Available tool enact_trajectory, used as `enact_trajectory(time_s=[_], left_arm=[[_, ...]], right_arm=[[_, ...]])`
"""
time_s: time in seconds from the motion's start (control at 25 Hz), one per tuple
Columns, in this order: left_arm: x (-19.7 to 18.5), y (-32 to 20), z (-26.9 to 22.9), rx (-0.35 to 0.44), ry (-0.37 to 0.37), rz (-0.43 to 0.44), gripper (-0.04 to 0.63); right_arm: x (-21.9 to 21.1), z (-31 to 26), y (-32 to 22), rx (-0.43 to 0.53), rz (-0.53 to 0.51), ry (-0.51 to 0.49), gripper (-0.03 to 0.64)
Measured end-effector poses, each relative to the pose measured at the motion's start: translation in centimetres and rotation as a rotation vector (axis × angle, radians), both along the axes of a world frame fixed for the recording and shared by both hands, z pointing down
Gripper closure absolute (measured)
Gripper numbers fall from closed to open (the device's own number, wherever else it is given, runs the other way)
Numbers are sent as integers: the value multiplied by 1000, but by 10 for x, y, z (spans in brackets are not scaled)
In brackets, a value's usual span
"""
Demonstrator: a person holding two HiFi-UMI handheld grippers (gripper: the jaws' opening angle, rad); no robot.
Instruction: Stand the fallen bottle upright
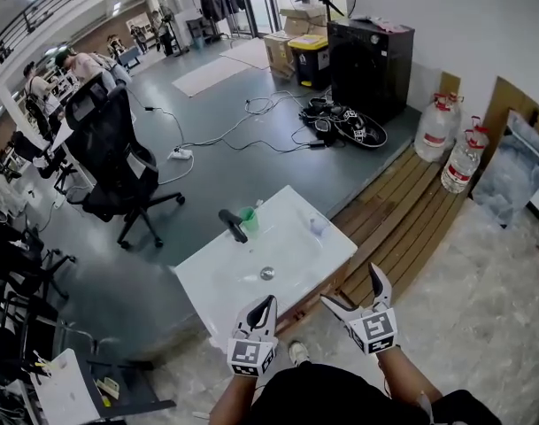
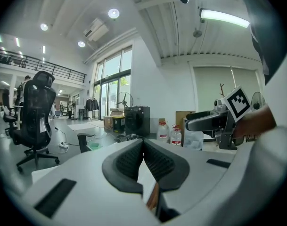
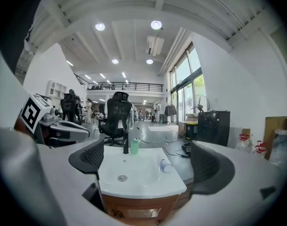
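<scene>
Down low, holds both tools side by side at the near edge of the white ceramic washbasin (image 1: 218, 283), forearms drawn in close to the body, tips aimed forward. Pinches the left claw (image 1: 269, 301) (image 2: 143, 143) fully together on nothing and spreads the right claw (image 1: 350, 286) (image 3: 147, 150) wide, likewise empty. Well apart from both, has the small clear plastic bottle (image 1: 318, 227) (image 3: 165, 165) lying on its side near the basin's far right edge, off to the right of the green cup (image 1: 248, 219) and black tap (image 1: 233, 225).
</scene>
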State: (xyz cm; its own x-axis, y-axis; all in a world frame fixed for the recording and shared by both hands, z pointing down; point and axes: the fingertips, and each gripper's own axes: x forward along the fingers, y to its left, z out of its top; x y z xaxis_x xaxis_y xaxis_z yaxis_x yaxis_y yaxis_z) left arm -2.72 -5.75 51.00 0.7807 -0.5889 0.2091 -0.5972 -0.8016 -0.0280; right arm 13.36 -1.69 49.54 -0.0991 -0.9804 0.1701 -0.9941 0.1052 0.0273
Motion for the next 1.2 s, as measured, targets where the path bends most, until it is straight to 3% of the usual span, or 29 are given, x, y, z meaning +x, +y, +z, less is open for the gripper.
enact_trajectory(time_s=[0.56, 0.76, 1.0, 1.2], left_arm=[[-66, -126, -4, -22, 31, -103, 578], [-94, -164, 2, -38, 34, -196, 578], [-86, -196, 9, -45, 4, -246, 578], [-70, -234, 13, -52, 4, -346, 578]], right_arm=[[-40, -1, -145, -82, -76, 63, 34], [-48, 5, -192, -115, -122, 74, 29], [-36, 22, -247, -170, -182, 69, 21], [-8, 49, -298, -228, -243, 82, 20]])
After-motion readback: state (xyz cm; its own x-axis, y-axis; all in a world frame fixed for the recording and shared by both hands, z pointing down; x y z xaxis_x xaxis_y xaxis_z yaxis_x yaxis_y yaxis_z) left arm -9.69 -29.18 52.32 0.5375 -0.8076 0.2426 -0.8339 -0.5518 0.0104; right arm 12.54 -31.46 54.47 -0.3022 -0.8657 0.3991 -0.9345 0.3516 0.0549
